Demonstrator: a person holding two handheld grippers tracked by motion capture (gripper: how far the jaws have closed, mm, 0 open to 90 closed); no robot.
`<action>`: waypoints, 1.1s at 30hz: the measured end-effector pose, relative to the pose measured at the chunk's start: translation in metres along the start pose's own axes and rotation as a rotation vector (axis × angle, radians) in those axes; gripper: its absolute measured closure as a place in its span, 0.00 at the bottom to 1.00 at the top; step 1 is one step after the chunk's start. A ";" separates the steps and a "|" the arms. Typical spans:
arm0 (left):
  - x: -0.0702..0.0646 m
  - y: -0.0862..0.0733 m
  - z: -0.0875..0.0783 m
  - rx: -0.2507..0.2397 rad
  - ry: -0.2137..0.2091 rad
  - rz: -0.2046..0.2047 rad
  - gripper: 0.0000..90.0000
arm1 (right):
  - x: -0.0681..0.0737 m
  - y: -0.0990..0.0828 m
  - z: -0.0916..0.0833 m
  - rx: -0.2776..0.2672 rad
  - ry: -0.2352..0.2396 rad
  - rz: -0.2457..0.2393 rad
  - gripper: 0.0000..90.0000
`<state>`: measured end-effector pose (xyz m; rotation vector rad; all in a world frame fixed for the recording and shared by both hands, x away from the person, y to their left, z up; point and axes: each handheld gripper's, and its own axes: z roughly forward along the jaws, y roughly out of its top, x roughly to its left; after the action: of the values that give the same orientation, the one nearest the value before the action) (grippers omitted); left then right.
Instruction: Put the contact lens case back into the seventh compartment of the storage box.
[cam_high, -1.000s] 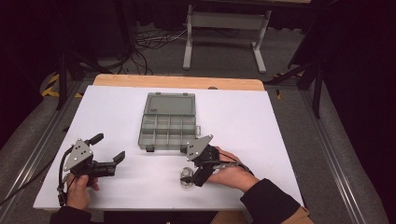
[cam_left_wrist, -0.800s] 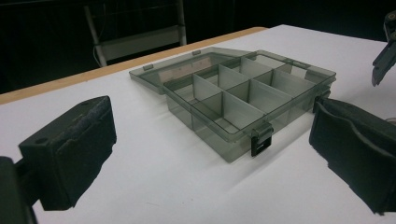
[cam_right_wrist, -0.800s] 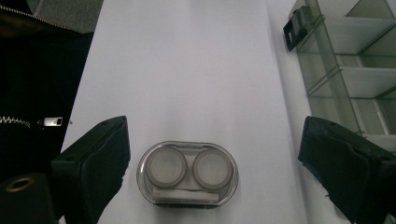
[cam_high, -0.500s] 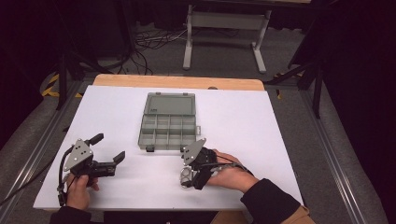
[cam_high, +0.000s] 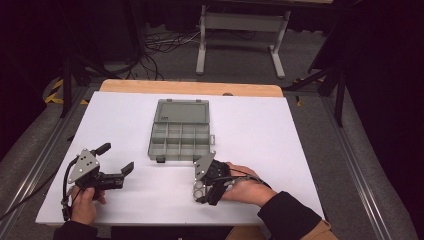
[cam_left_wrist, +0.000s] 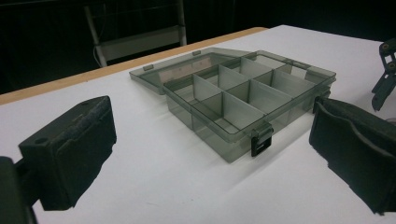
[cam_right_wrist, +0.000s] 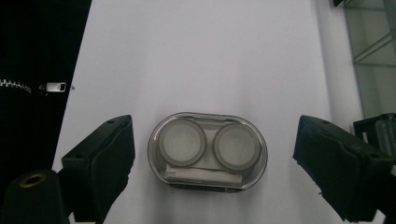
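Observation:
A small clear oval lens case (cam_right_wrist: 208, 151) with two round grey caps lies flat on the white table (cam_high: 280, 145). My right gripper (cam_right_wrist: 215, 144) points down over it. Its jaws have just been closing and stand on either side of the case, apart from it. In the high view the right gripper (cam_high: 206, 186) sits near the front edge with the case (cam_high: 198, 189) partly under it. My left gripper (cam_high: 116, 158) rests at the front left, open and holding nothing. It faces an open grey compartment box (cam_left_wrist: 233, 93).
The compartment box (cam_high: 180, 132) lies mid-table with its lid folded back and its cells bare. A wooden strip (cam_high: 190, 88) edges the table's far side. Beyond it are a metal stand (cam_high: 240, 37) and cables on the floor.
My right gripper has shifted slightly left and toward the front edge, down over the lens case, which it now partly covers. The left gripper has stayed put.

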<state>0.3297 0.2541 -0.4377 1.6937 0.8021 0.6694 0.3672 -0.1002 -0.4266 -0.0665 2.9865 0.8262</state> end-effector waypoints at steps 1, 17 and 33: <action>0.000 0.000 0.000 0.000 -0.001 0.002 0.02 | 0.000 0.000 0.001 0.003 0.000 -0.002 0.15; 0.000 0.000 0.000 0.002 0.000 0.001 0.02 | -0.002 -0.002 0.008 0.068 0.020 -0.010 0.22; 0.000 0.000 0.000 0.000 0.000 -0.001 0.02 | 0.000 -0.001 0.010 0.091 0.027 -0.021 0.30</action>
<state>0.3297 0.2544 -0.4376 1.6930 0.8026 0.6694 0.3677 -0.0959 -0.4358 -0.1068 3.0387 0.6918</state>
